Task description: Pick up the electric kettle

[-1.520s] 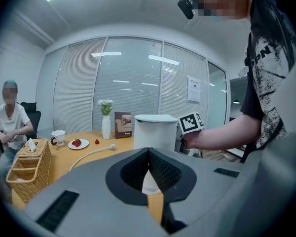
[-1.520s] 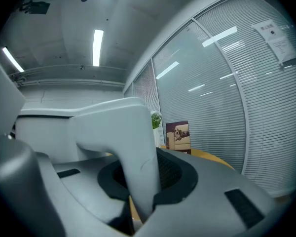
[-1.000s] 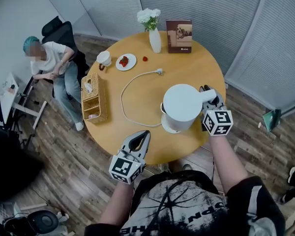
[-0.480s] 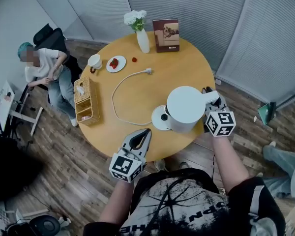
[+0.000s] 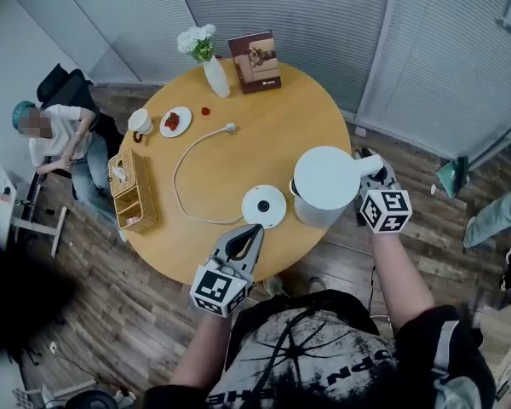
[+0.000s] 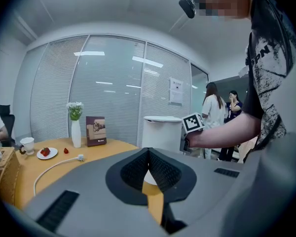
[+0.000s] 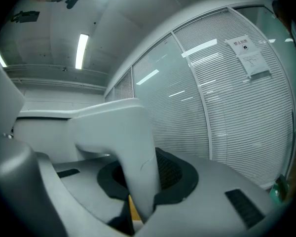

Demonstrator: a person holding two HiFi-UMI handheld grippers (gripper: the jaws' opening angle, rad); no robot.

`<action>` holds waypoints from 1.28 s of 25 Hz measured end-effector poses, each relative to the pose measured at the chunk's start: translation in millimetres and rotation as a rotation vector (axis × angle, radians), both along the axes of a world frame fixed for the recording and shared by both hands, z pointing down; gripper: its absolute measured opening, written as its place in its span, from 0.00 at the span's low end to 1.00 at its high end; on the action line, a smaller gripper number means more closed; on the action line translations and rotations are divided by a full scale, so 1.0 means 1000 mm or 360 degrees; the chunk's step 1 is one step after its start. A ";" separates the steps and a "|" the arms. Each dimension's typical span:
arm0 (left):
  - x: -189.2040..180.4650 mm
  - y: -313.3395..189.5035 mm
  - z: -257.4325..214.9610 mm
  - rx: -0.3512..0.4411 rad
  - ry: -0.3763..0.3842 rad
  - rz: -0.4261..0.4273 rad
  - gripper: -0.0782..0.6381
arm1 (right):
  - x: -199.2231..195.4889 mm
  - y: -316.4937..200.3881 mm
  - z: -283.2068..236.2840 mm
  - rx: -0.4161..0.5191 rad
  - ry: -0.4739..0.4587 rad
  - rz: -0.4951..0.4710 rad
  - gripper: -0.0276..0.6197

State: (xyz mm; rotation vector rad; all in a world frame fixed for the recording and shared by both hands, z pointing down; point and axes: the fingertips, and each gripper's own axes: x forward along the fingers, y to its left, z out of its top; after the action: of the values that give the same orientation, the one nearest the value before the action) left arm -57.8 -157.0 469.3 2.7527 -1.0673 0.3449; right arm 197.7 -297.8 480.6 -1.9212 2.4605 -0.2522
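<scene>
The electric kettle point(image 5: 326, 181) is over the bench's point(image 5: 272, 143) near right edge, its handle between the jaws of the right tool point(image 5: 364, 164). Its base point(image 5: 263, 205) lies just left of it, apart. From the base the cord point(image 5: 183, 164) loops left and back to a plug point(image 5: 230, 129) at mid-bench. At the far edge stand a flower vase point(image 5: 215, 75) and, to its right, a picture stand point(image 5: 255, 60). Left of the vase, a lone strawberry point(image 5: 205, 111), a plate of strawberries point(image 5: 175, 121) and a cup point(image 5: 140, 120) run in a row toward the left edge. A wicker basket point(image 5: 129, 192) lies along the left edge, with a seated person point(image 5: 64, 135) beyond it.

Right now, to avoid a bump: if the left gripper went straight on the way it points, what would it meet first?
Probably the round white kettle base on the table, right ahead of the left gripper; depth is unclear, so it might pass just above.
</scene>
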 end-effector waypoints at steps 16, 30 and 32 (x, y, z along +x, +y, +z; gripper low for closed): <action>0.035 -0.026 0.029 -0.0149 -0.0083 0.0078 0.11 | 0.031 -0.045 0.045 -0.0065 -0.0018 0.0101 0.17; 0.039 -0.034 0.037 -0.0192 -0.0098 0.0096 0.11 | 0.012 -0.056 0.070 -0.0059 0.0000 0.0052 0.18; 0.038 -0.035 0.037 -0.0203 -0.0079 0.0086 0.11 | 0.010 -0.057 0.071 -0.0066 0.0013 0.0031 0.18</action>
State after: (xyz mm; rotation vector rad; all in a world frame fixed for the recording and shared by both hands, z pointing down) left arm -20.0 -191.8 506.7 2.6766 -0.9482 0.4736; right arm 207.2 -354.3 551.3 -1.9649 2.4596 -0.2986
